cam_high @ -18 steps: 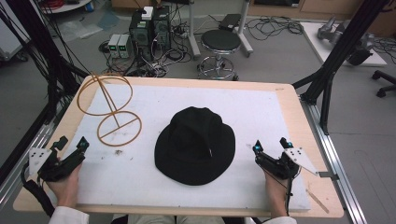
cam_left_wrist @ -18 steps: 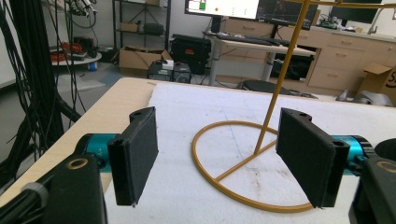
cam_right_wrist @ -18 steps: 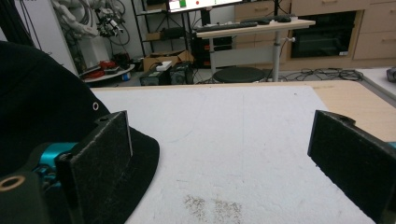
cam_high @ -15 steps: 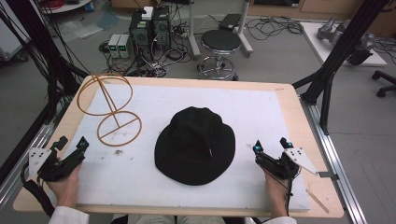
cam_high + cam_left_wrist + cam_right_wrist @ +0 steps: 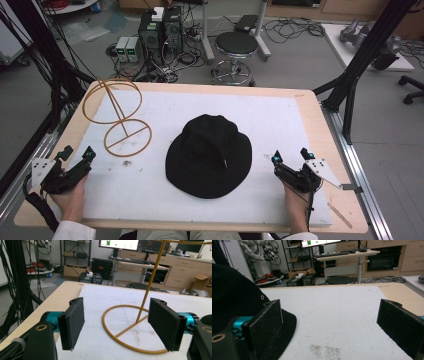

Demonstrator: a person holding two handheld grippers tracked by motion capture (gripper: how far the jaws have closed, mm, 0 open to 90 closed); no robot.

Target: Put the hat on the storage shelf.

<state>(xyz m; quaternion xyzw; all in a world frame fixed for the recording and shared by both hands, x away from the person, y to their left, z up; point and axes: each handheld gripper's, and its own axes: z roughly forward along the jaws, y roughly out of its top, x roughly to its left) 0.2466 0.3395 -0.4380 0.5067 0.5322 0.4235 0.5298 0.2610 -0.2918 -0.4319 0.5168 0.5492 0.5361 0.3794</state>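
Observation:
A black brimmed hat lies crown up in the middle of the white mat. A yellow wire hat stand with a ring base and a ring top stands at the mat's back left. My left gripper rests open near the front left corner, its jaws apart with nothing between them; the left gripper view looks past them at the stand's base ring and stem. My right gripper sits open just right of the hat's brim. The right gripper view has the brim behind its left jaw.
The wooden table frames the mat. Black frame posts rise at both sides. Behind the table stand a round stool, computer boxes and loose cables on the floor.

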